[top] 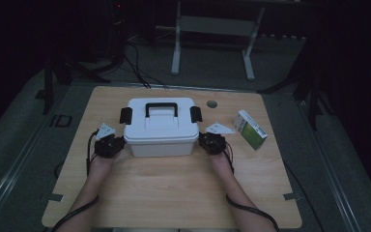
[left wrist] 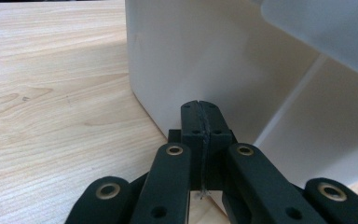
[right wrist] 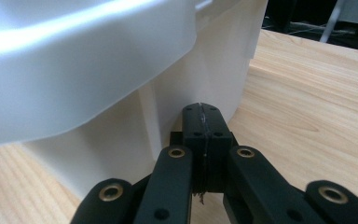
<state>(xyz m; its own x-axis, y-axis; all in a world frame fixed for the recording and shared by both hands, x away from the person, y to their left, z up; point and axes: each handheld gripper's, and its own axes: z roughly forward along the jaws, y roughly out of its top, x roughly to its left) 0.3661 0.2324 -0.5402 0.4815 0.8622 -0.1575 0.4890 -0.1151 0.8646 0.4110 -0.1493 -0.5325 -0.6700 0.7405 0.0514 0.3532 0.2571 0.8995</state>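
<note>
Flanking a white box (top: 160,126) at the desk's (top: 174,193) middle: left gripper (top: 110,145) and right gripper (top: 211,142), jaws pressed together on nothing, tips against its side walls. Farther right, near the right edge: green carton (top: 251,129).

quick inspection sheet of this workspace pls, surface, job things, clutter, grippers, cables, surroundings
surface: light wooden table, round hole near its far edge.
job's things: white lidded box with black handle and two black latches, standing upright mid-table, lid on.
clutter: green and white carton lying right of the box.
grippers: left gripper with jaws closed together, tip at the box's left wall; right gripper likewise closed at the right wall. Neither clamps anything.
cables: one black cable trails along each forearm; more run on the floor behind the table.
surroundings: dim room, grey floor, white stand legs and dark stands beyond the table.
</note>
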